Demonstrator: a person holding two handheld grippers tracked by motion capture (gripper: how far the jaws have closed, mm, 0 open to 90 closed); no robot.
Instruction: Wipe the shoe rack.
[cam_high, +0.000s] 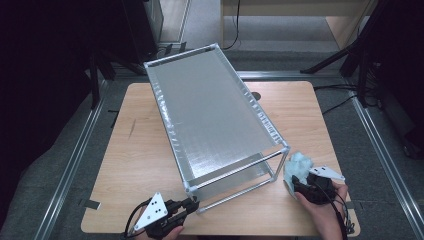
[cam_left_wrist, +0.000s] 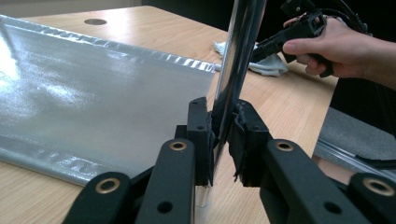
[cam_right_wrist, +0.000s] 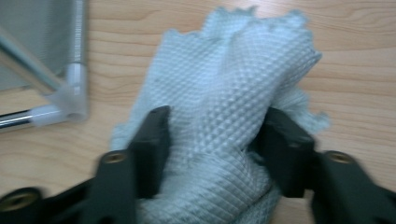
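A silvery rack (cam_high: 210, 115) with a metal tube frame and a shiny sheet lies tilted across the wooden table (cam_high: 135, 150). My left gripper (cam_high: 192, 204) (cam_left_wrist: 223, 126) is shut on the frame's upright pole (cam_left_wrist: 240, 46) at the rack's near left corner. A pale blue waffle-weave cloth (cam_high: 300, 165) (cam_right_wrist: 233, 79) lies crumpled on the table by the rack's near right corner. My right gripper (cam_high: 296, 184) (cam_right_wrist: 212, 135) has both pads pressed into the bunched cloth. The left gripper view also shows that hand and gripper (cam_left_wrist: 285, 37) over the cloth (cam_left_wrist: 268, 67).
A white plastic corner joint (cam_right_wrist: 72, 100) of the rack sits just left of the cloth. A round hole (cam_high: 256, 95) in the tabletop lies behind the rack. Metal floor rails (cam_high: 75, 155) run along both sides of the table, with dark stands and cables behind.
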